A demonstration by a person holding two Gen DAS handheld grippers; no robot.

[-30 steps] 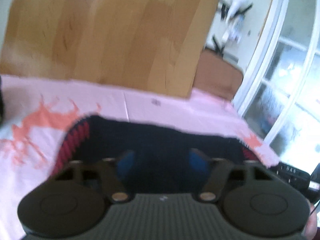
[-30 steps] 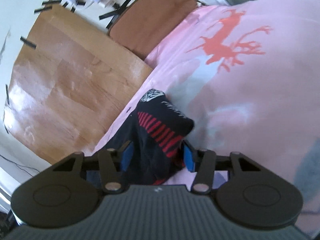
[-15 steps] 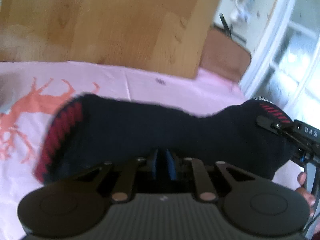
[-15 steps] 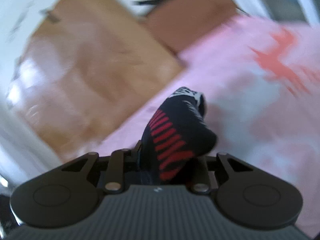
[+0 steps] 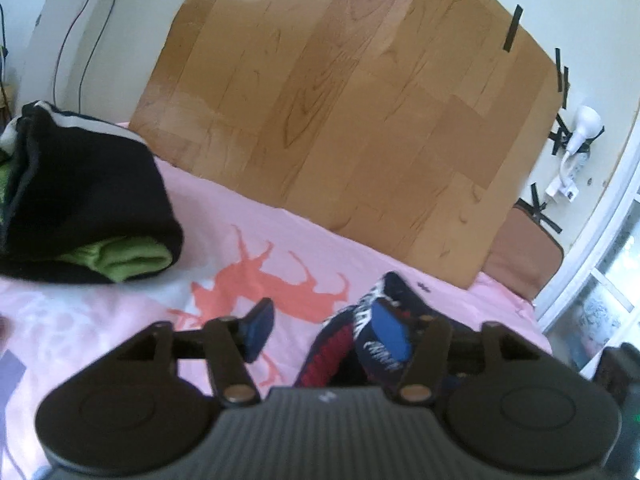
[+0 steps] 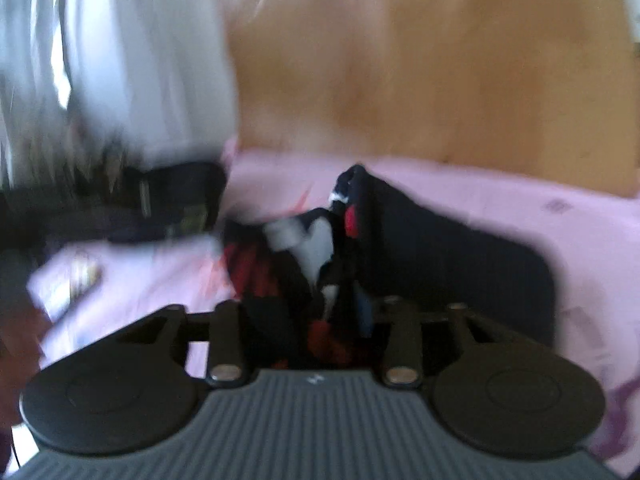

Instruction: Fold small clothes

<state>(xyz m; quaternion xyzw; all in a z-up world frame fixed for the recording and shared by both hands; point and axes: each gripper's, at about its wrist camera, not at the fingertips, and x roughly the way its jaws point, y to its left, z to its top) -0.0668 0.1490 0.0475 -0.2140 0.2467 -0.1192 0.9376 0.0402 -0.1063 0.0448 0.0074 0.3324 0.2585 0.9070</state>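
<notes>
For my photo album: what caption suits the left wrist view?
Left gripper opening beside a dark sock on a pink sheet.

A pale wall (image 5: 132, 40) stood behind the bed, and a wood-grain panel (image 5: 340, 120) leaned against it, its edge fixed with black tape strips (image 5: 513, 33). Right of the panel sat a brown cushion (image 5: 524, 254), a white plug (image 5: 582, 128) above it, and farther right a bright window (image 5: 608, 292)
</notes>
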